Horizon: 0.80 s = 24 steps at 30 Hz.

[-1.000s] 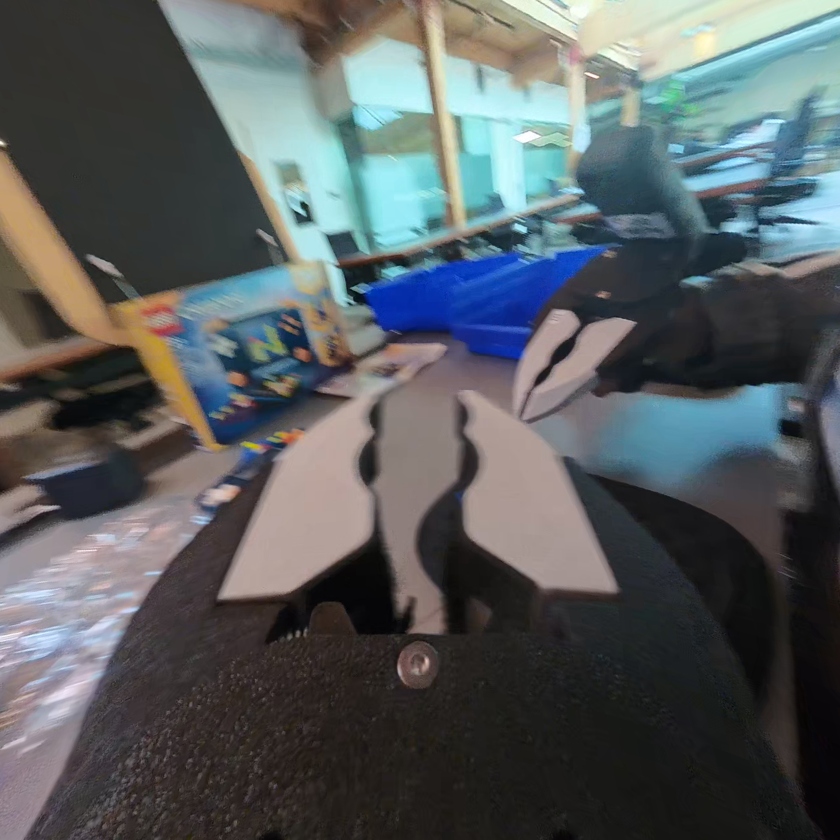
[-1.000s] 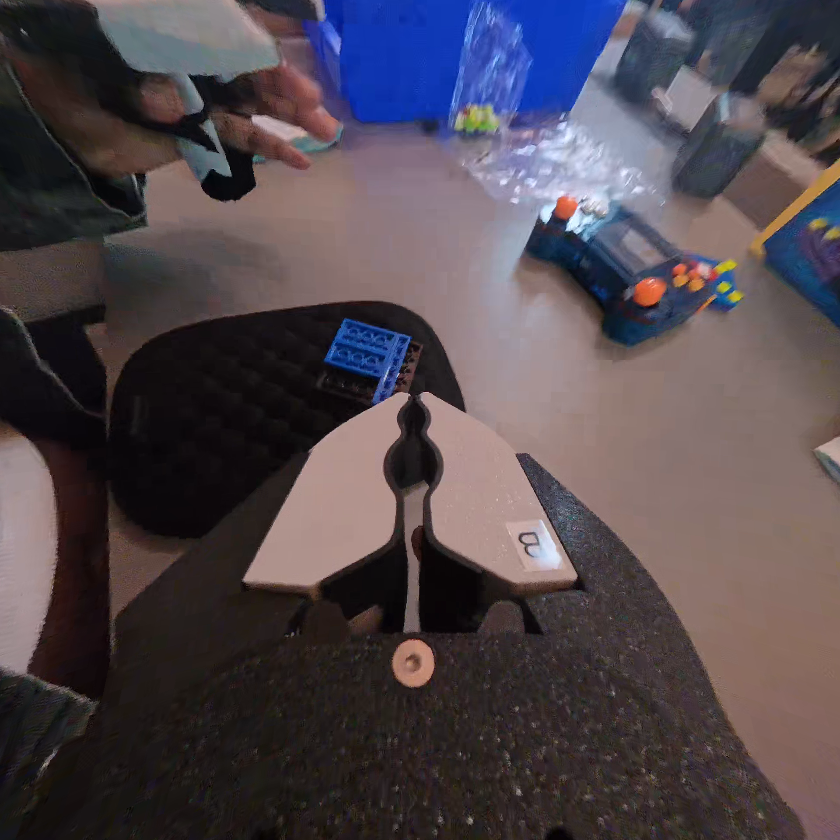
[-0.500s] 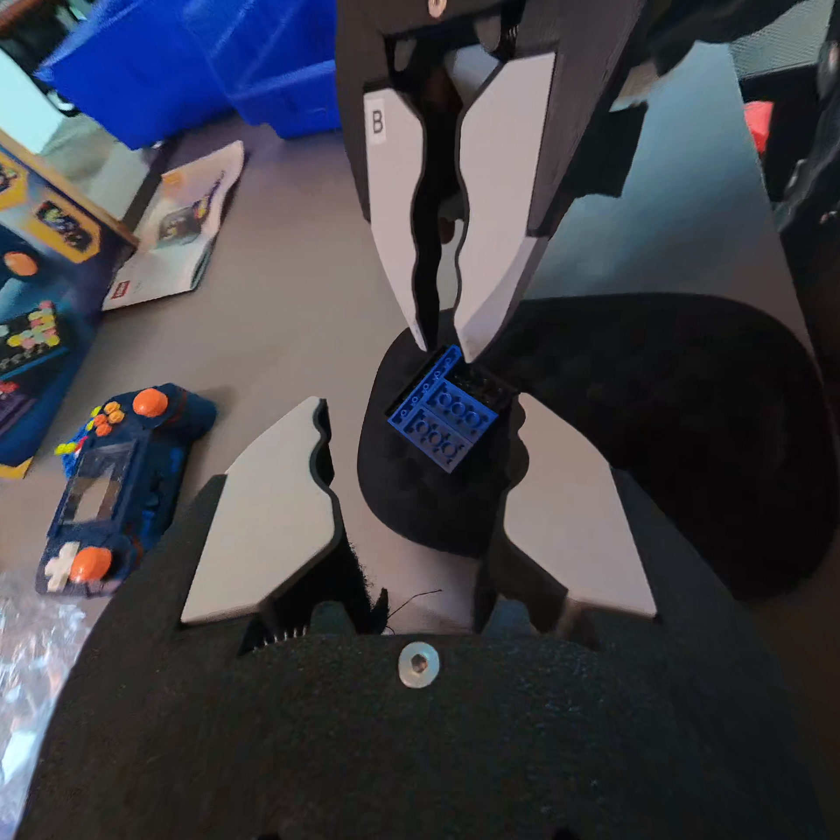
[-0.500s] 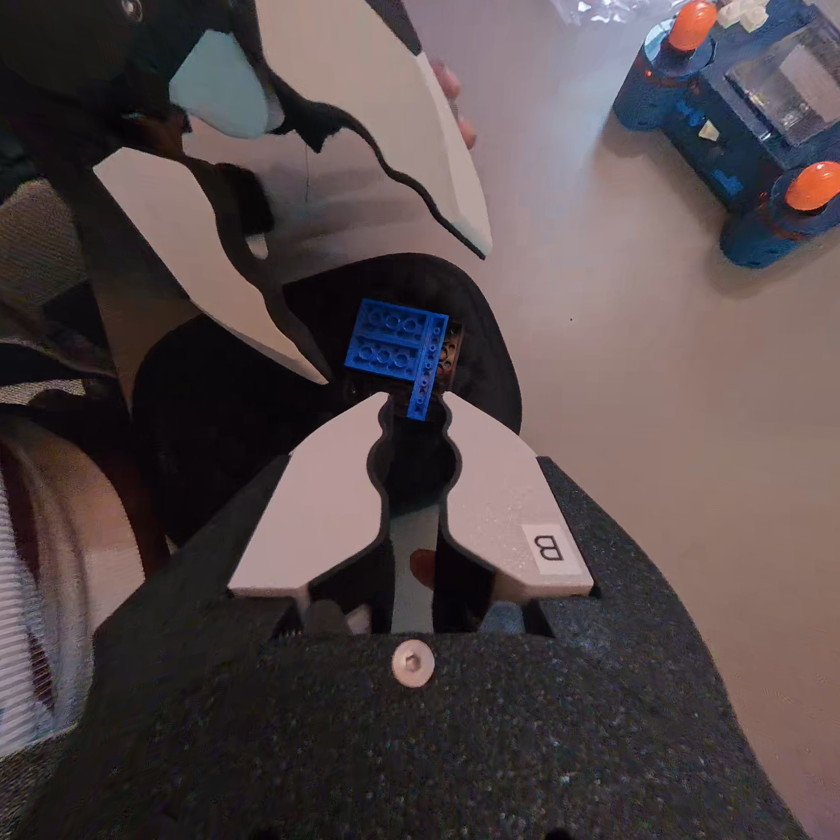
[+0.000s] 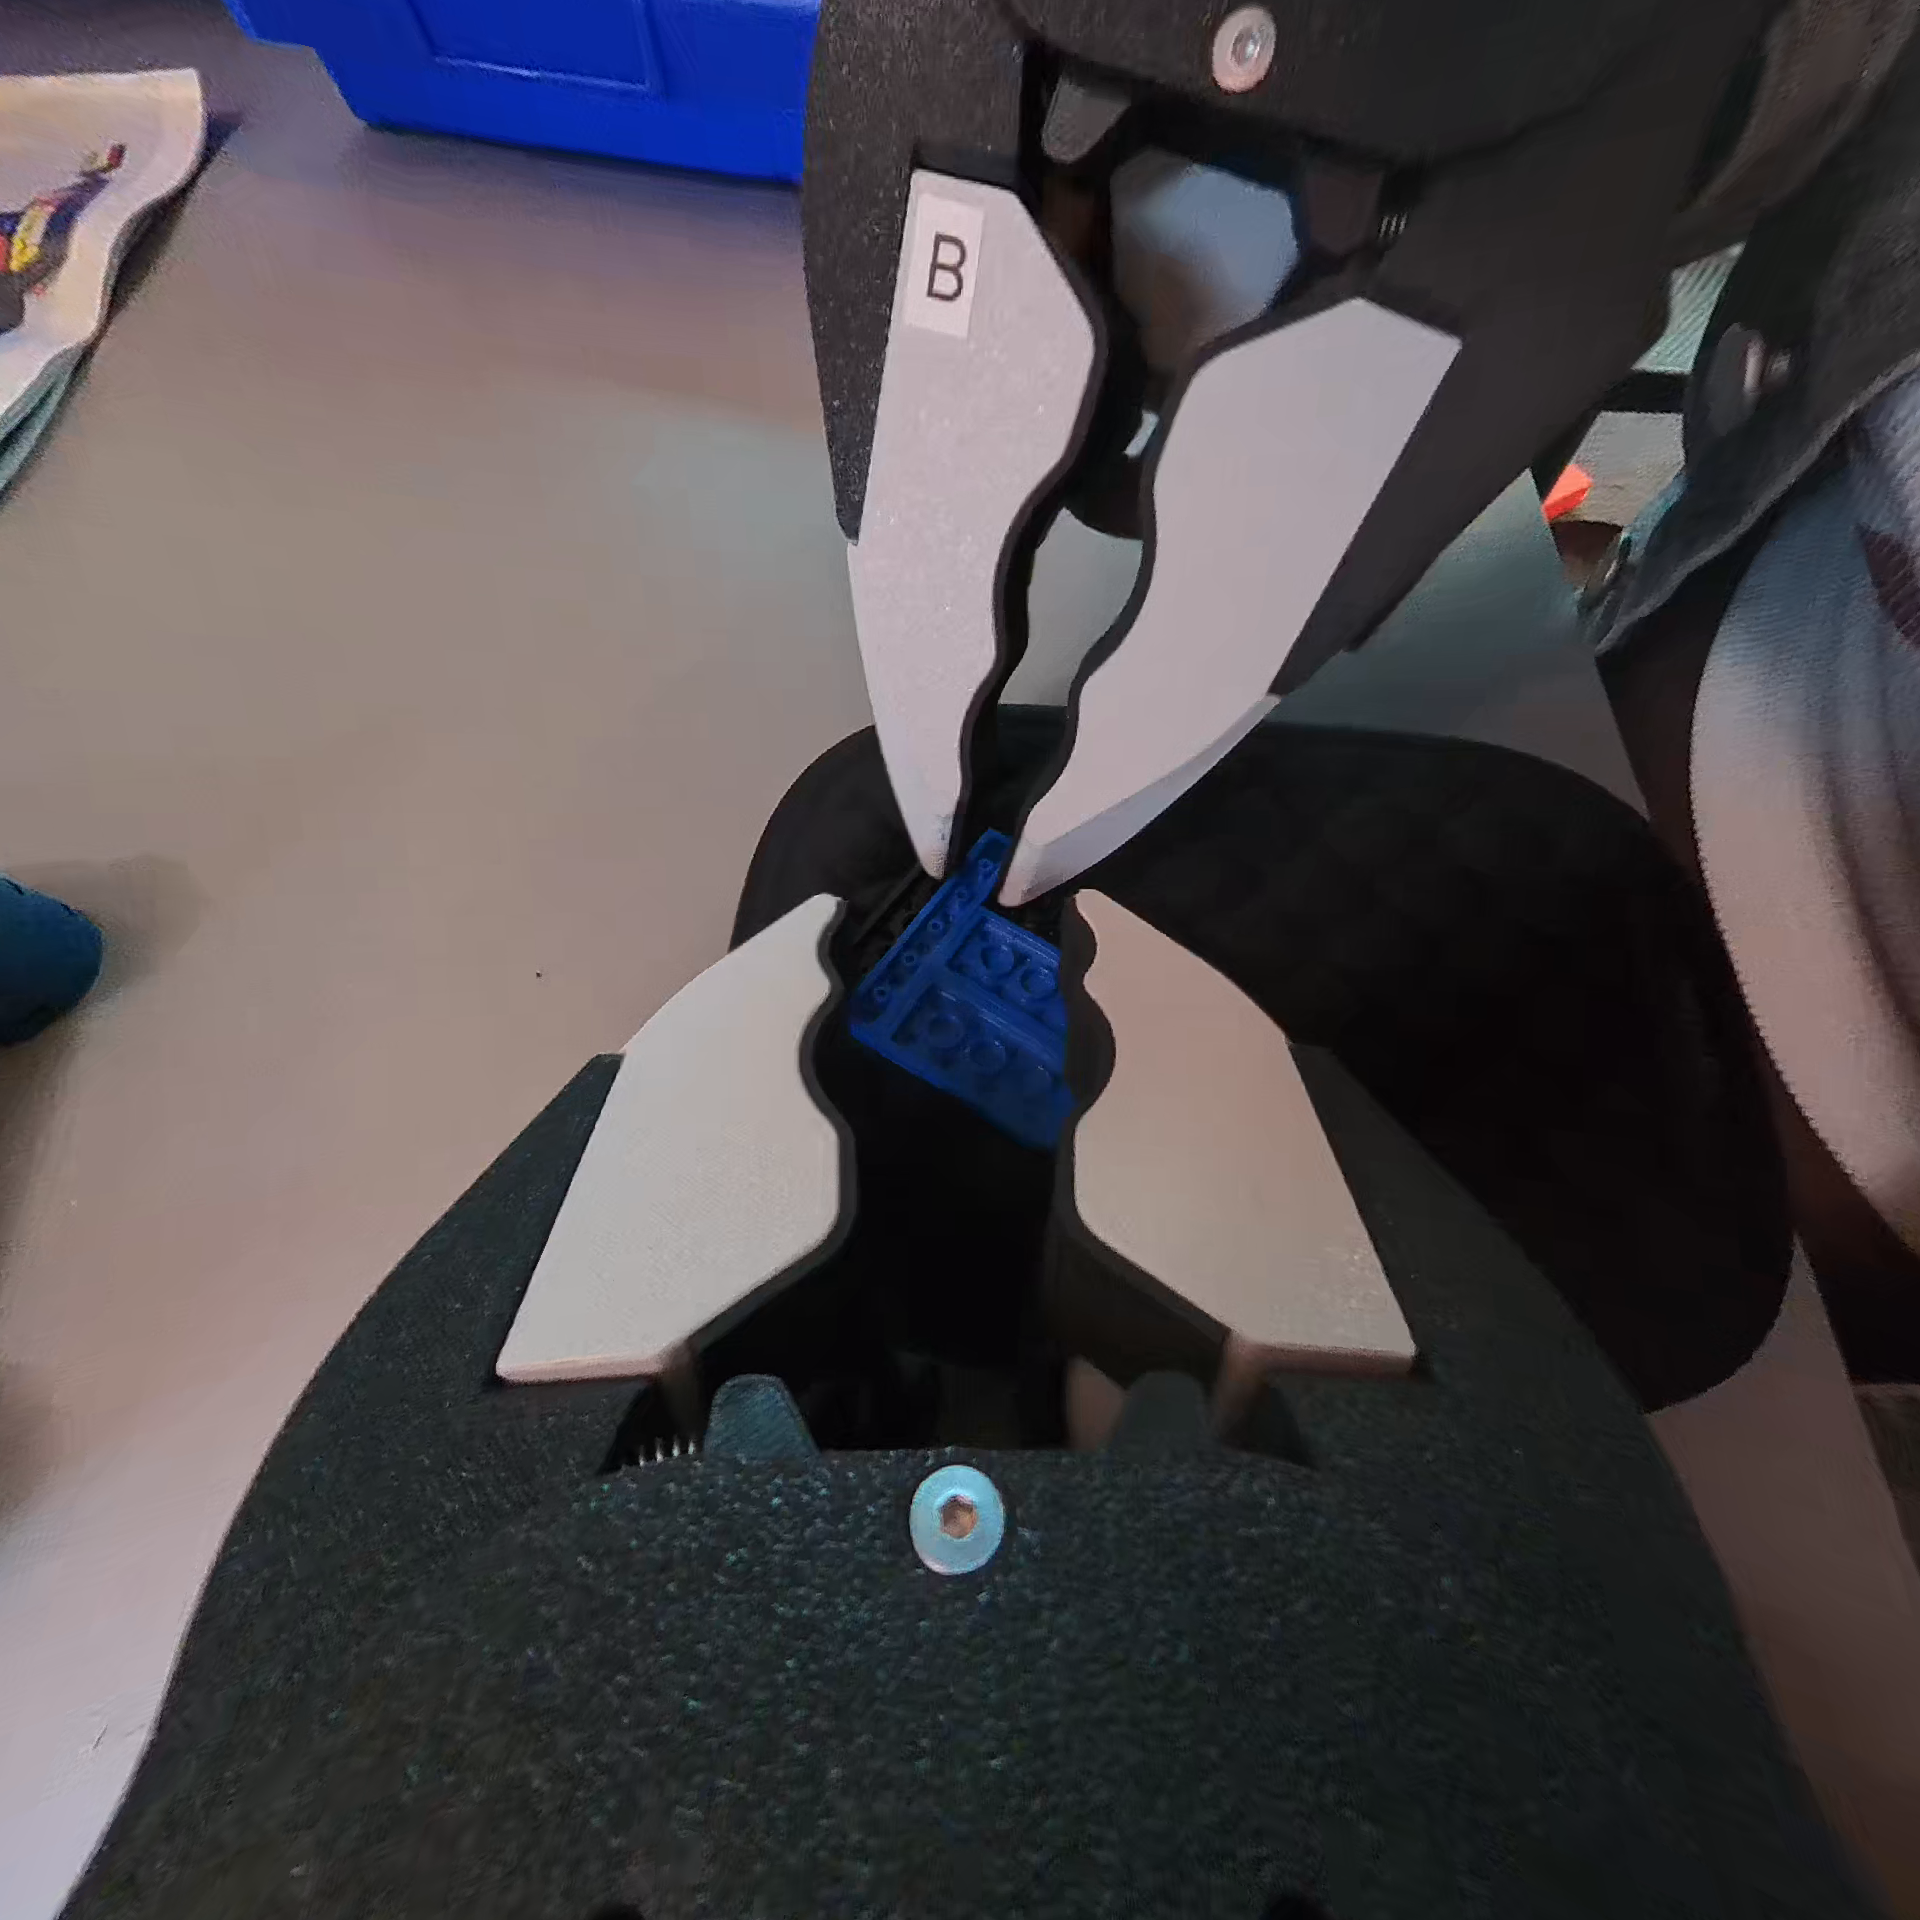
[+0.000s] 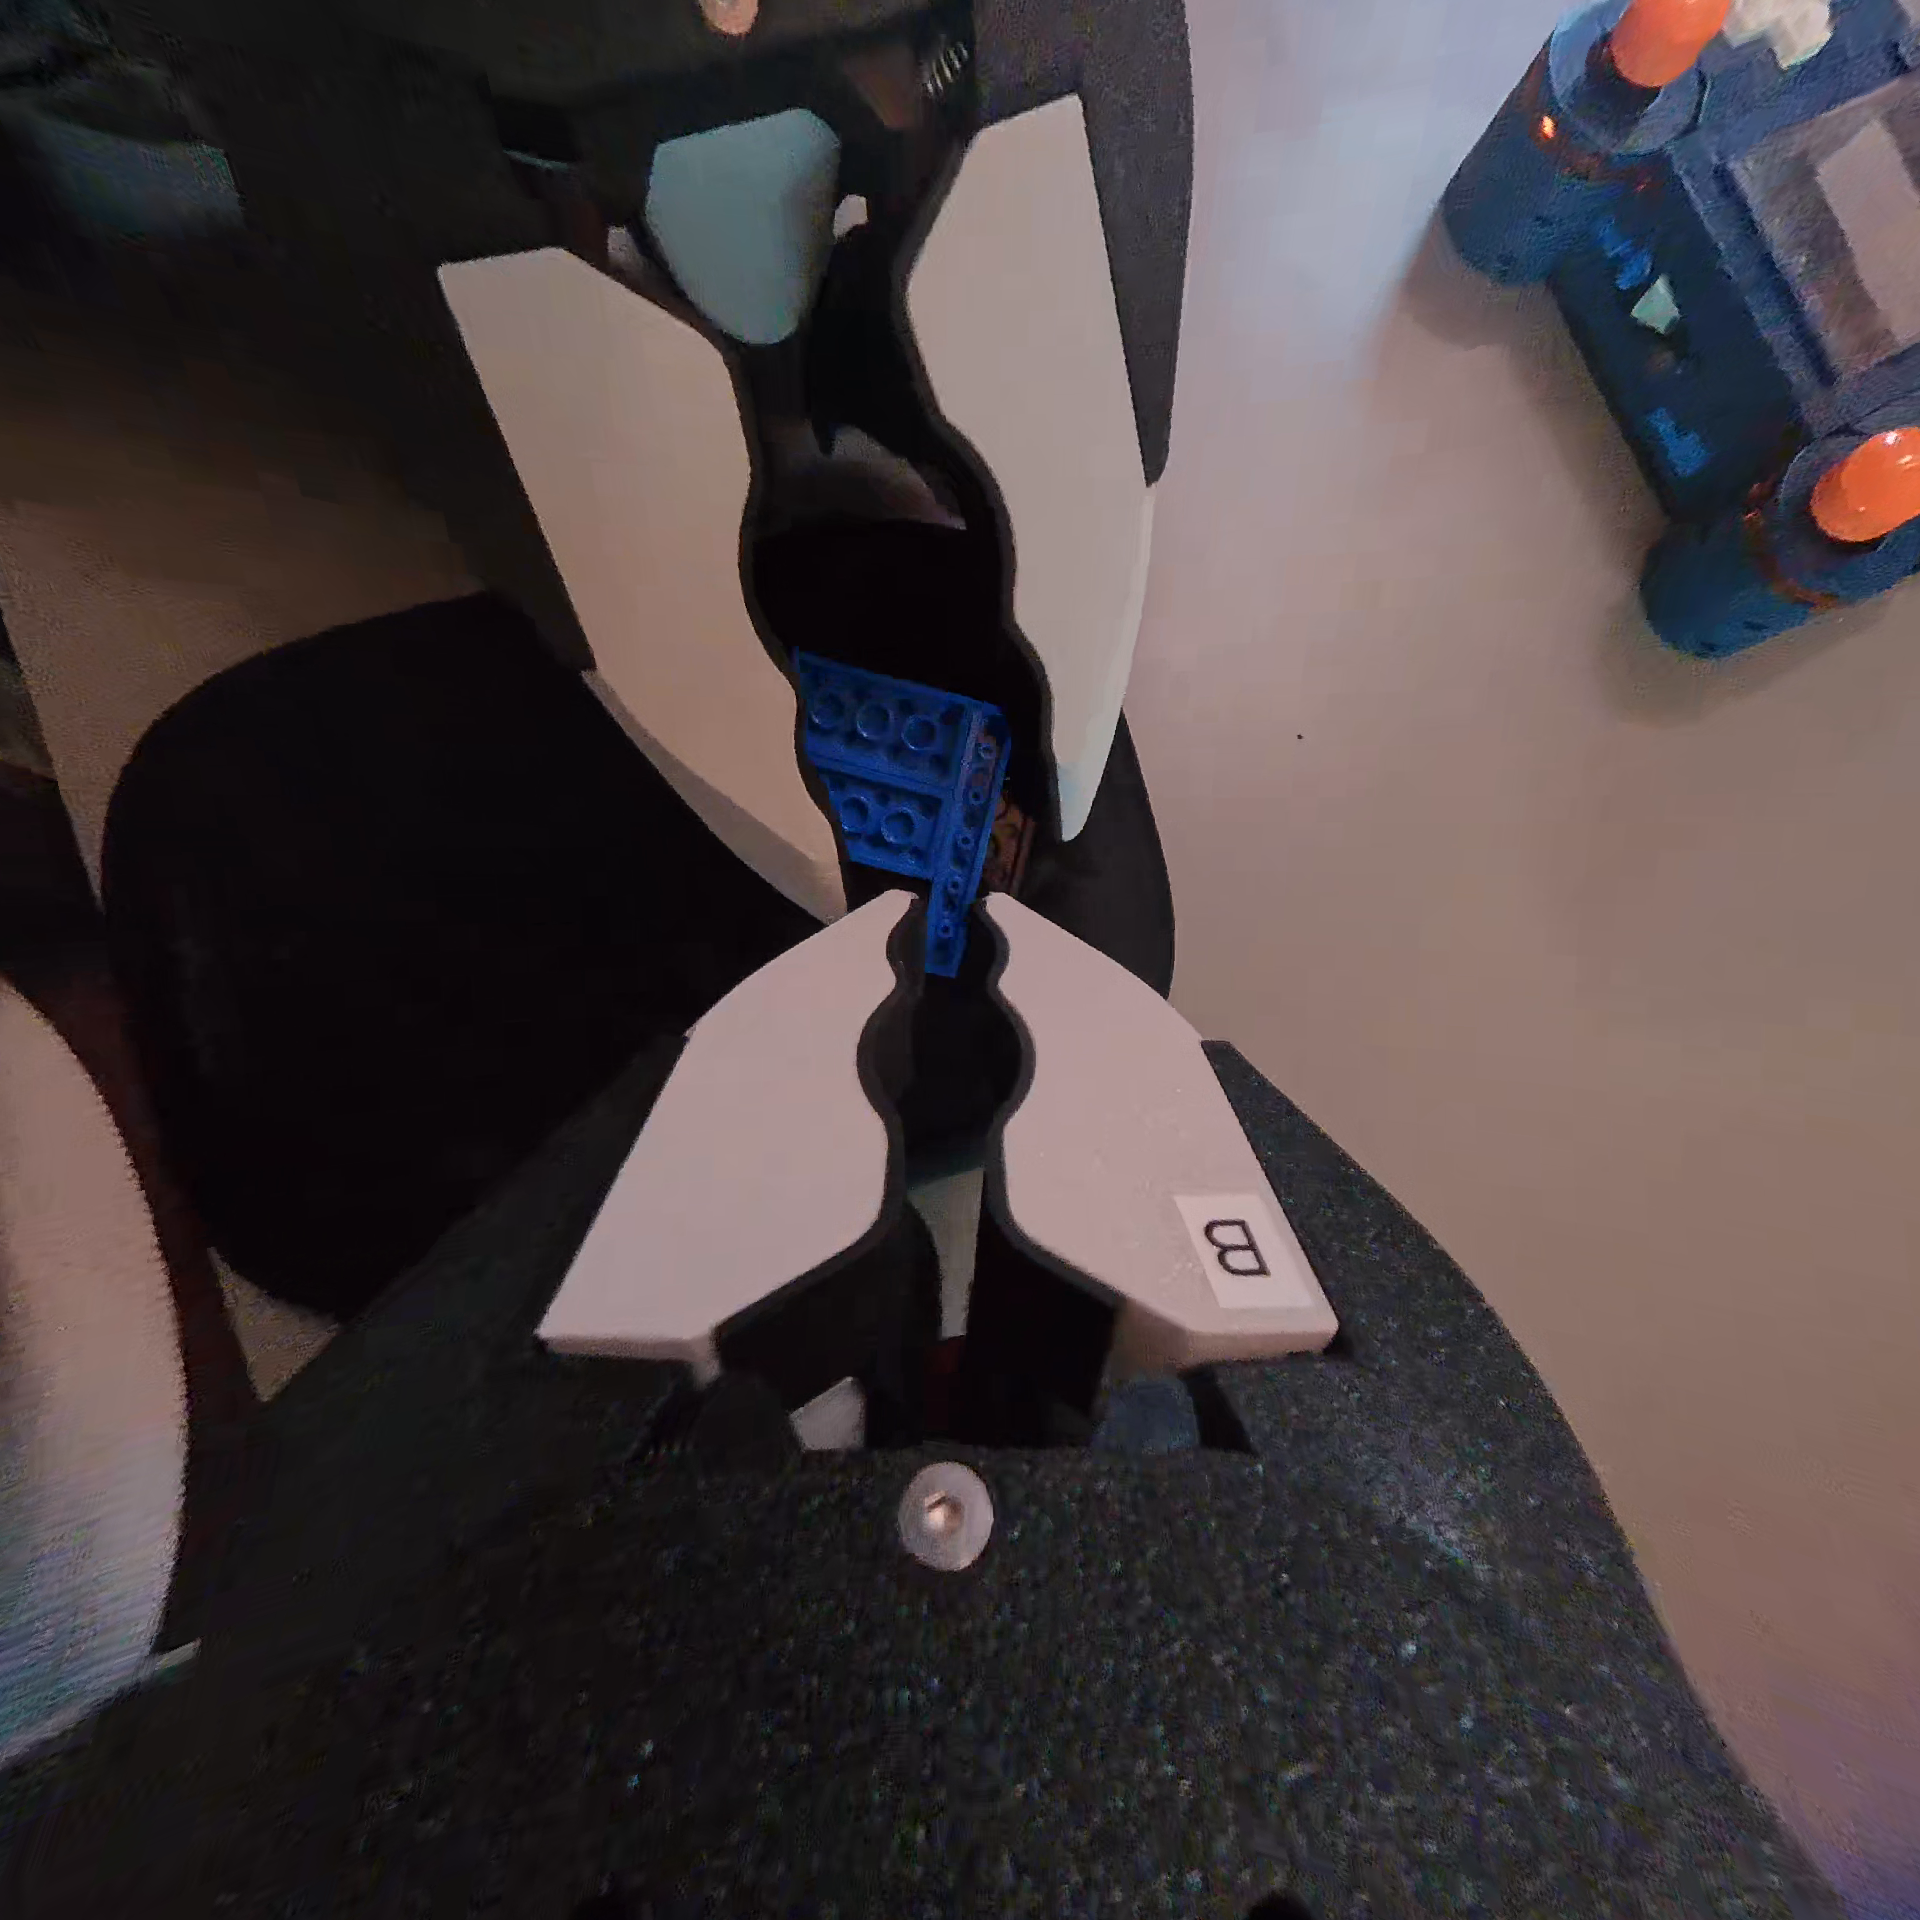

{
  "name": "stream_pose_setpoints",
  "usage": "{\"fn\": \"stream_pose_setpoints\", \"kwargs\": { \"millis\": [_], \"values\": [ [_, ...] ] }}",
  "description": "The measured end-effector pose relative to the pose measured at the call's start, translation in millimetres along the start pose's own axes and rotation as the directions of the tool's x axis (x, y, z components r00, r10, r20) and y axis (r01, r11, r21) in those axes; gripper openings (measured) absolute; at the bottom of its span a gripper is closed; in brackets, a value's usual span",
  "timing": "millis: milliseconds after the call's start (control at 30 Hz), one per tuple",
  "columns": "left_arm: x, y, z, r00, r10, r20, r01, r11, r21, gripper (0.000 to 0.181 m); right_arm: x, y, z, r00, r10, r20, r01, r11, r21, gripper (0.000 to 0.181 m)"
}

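Blue brick assembly [image 5: 966, 1029] on the black pad [image 5: 1455, 987], at the pad's edge nearest the bare table [image 5: 416, 623], studs up. Made of two broad studded plates side by side plus one narrow strip along their ends. Strip's long axis in line with the right gripper's [image 6: 945, 904] fingers, its free end pointing at that gripper. Something brown and dark underneath, too hidden to name.

Right gripper pinched down almost fully, tips clamped on the strip's free end. Left gripper [image 5: 956, 914] spread wide, one finger on each side of the plates. Hard to tell whether those fingers touch the bricks. Both grippers tip to tip over the same edge of the pad.

Seen only from the left wrist: a blue bin [image 5: 582, 83] far beyond the pad, a printed booklet [image 5: 62, 208] out to the side of it, and pale clothing of a person beyond the pad's other side. Also the right gripper [image 5: 977, 873] from the front, closed on the strip's corner.

Seen only from the right wrist: a dark blue brick-built toy with orange knobs [image 6: 1714, 312], well apart from the pad on the table, and the left gripper [image 6: 951, 862] from the front, open around the plates.

White sticker with one black character on one finger of the right gripper, readable in both views. Booklet's print too small and blurred to read.
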<state>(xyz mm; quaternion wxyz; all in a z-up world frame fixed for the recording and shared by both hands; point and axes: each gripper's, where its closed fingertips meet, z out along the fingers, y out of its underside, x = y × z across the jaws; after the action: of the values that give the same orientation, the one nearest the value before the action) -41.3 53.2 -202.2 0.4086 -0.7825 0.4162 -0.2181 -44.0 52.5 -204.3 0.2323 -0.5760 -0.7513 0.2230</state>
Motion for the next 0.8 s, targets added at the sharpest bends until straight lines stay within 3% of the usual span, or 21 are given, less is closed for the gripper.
{"fn": "stream_pose_setpoints", "kwargs": {
  "millis": [133,367,433,500,567,600,633,667,800],
  "values": [
    [0,0,0,0.998,0.048,0.048,-0.048,0.999,0.003,0.034,2,-6,0,0.969,-0.189,-0.161,0.207,0.973,0.099,0.007],
    [-3,-1,1,0.994,0.025,0.11,-0.025,1.0,0.002,0.032,3,-11,-5,0.958,-0.182,-0.221,0.23,0.949,0.216,0.004],
    [-1,0,3,0.994,0.024,0.104,-0.024,1.0,-0.007,0.032,1,-43,-28,0.975,-0.103,-0.198,0.18,0.887,0.425,0.0],
    [-1,-1,2,0.995,0.018,0.099,-0.017,1.0,-0.002,0.032,13,-38,-29,0.955,-0.186,-0.23,0.252,0.918,0.307,0.0],
    [-1,-1,2,0.994,0.026,0.107,-0.027,1.0,0.002,0.031,7,-11,-15,0.99,-0.138,0.004,0.134,0.969,0.207,0.0],
    [-1,-1,1,0.993,0.031,0.112,-0.032,0.999,0.003,0.031,3,-9,-17,0.993,-0.086,0.086,0.063,0.97,0.237,0.0],
    [-1,-2,1,0.992,0.039,0.118,-0.04,0.999,0.004,0.031,3,-11,-19,0.991,-0.049,0.124,0.015,0.965,0.261,0.012],
    [-1,-2,1,0.991,0.046,0.124,-0.047,0.999,0.005,0.031,4,-11,-20,0.99,-0.033,0.133,-0.001,0.969,0.248,0.022],
    [-1,-2,1,0.99,0.05,0.13,-0.051,0.999,0.005,0.032,3,-10,-6,0.991,-0.077,0.112,0.058,0.985,0.16,0.014]
  ]
}}
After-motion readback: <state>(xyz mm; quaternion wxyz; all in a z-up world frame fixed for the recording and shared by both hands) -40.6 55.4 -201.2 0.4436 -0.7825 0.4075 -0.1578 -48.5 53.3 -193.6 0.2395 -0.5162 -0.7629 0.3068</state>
